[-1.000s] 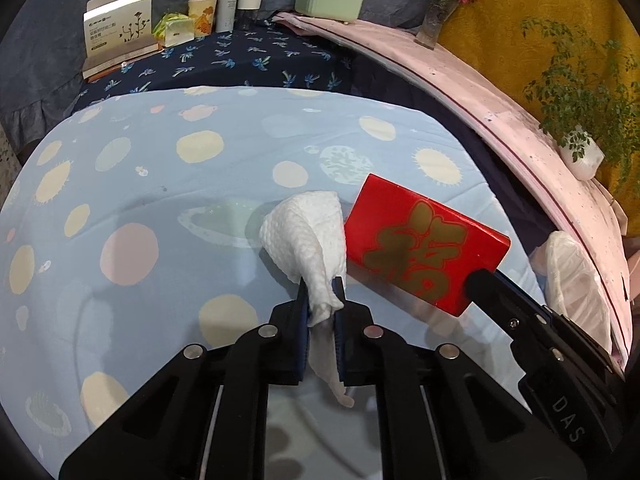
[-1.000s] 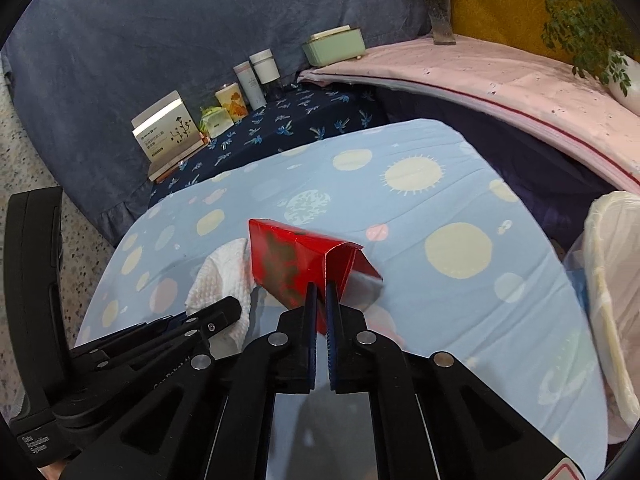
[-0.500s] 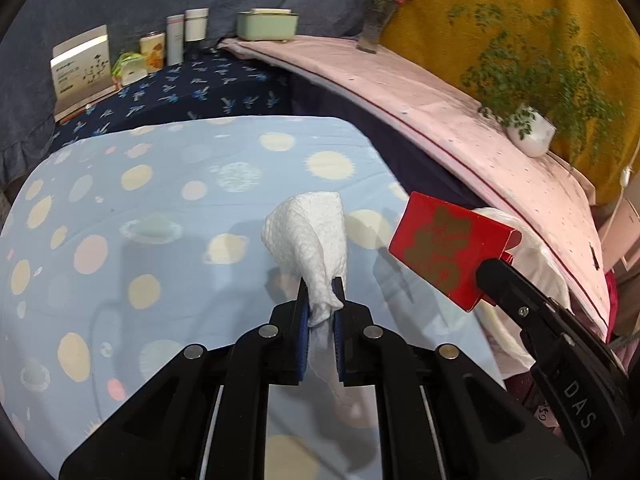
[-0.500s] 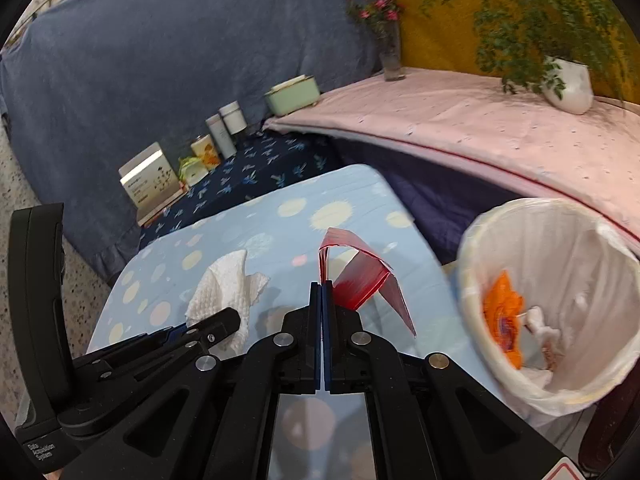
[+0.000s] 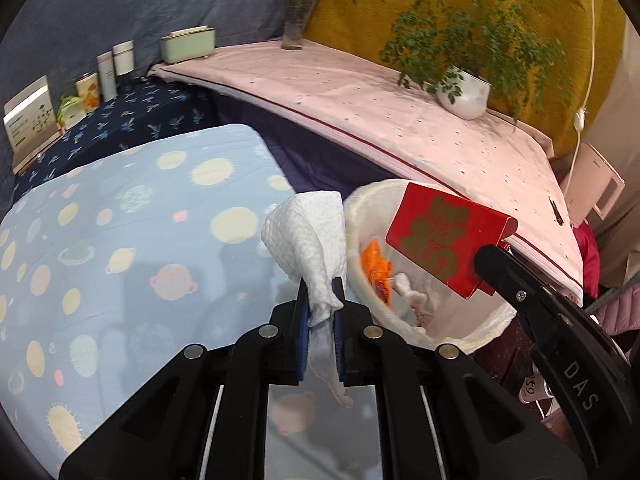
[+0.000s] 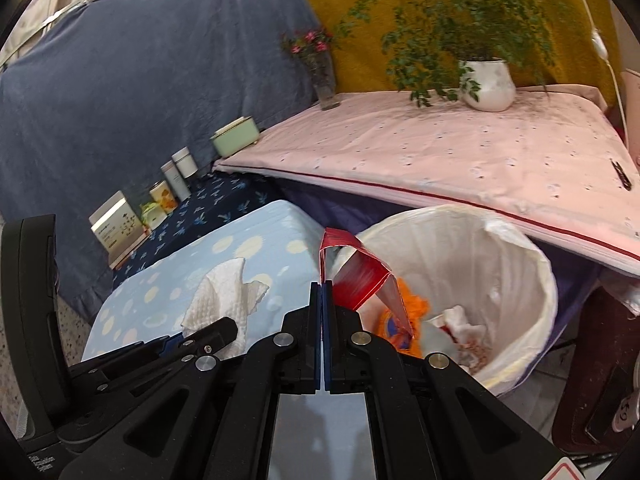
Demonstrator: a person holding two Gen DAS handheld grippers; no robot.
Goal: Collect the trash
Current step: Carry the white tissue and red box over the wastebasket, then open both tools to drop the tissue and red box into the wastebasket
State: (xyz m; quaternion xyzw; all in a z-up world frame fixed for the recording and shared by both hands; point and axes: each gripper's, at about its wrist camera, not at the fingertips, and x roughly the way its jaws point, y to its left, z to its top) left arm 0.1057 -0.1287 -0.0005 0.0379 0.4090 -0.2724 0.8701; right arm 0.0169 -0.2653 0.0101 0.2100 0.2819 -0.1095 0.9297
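Step in hand, as I read it: drop both bits of trash into the bin [image 6: 516, 264].

How to do it well:
- Right hand-held gripper [image 6: 322, 296] first. In the right view the red box [image 6: 356, 276] hangs over the near-left rim of the bin, lower centre of frame, w/ its loose flap pointing down at the orange wrapper [image 6: 400, 320] inside. Nudge it a bit further over the opening before letting go, so the box doesn't catch the rim & tip back out.
- Let go cleanly; the box is light, flattened card & prob. flutters, so release low & close to the liner.
- Left hand-held gripper [image 5: 320, 300] needs more travel. In the left view the tissue [image 5: 308, 240] sits at frame centre, just left of the bin rim, w/ the blue dotted worktop [image 5: 120, 240] behind it. Whether it's over the opening I can't tell, so move it right until it clearly is.
- Tissue is soft & may cling to the pads; give a small shake if it sticks.

Hand-held gripper state:
- Left: pressed together on the tissue's lower end, a tail of paper hanging below the jaws.
- Right: jaws pressed nearly flush, pinching one thin edge of the red box; the rest sticks out up & right.

Bin already has the wrapper & crumpled paper [image 6: 456, 320] at the bottom, so plenty of room.
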